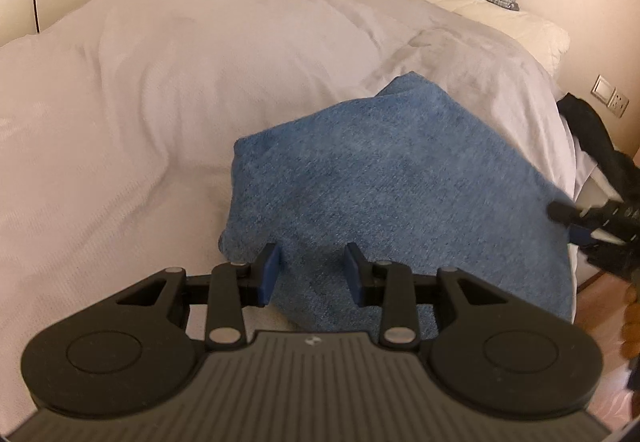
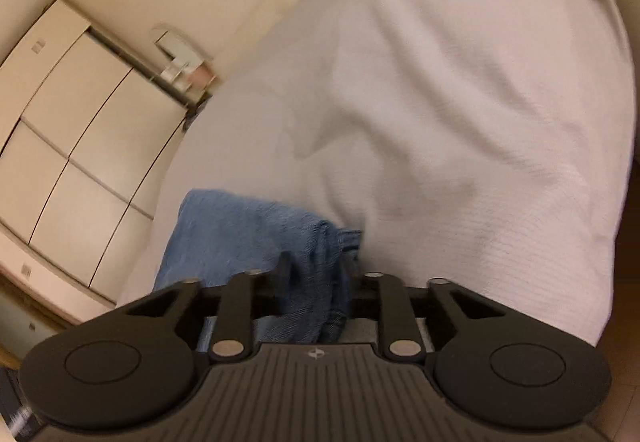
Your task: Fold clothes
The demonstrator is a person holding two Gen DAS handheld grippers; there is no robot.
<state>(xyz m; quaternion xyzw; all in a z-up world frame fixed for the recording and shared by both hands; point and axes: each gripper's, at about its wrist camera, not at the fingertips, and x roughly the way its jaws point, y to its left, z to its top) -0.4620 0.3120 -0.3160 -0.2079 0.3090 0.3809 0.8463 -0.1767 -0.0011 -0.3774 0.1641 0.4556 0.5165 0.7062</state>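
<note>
Blue cloth [image 1: 392,178] is lying on the bed [image 1: 160,82], long axis running toward the right gripper [image 2: 316,266]. Its jaws are sitting around a bunched edge, grip unclear. Left gripper [image 1: 312,266] is hovering over the near edge w/ jaws apart, empty.

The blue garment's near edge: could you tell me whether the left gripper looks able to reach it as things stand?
Probably yes: the left gripper hovers open right over the blue garment on the bed, with nothing between them.

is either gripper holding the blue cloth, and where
Right gripper has a bunched edge of the blue cloth between its fingers; a firm clamp can't be told. Left gripper holds nothing.
</note>
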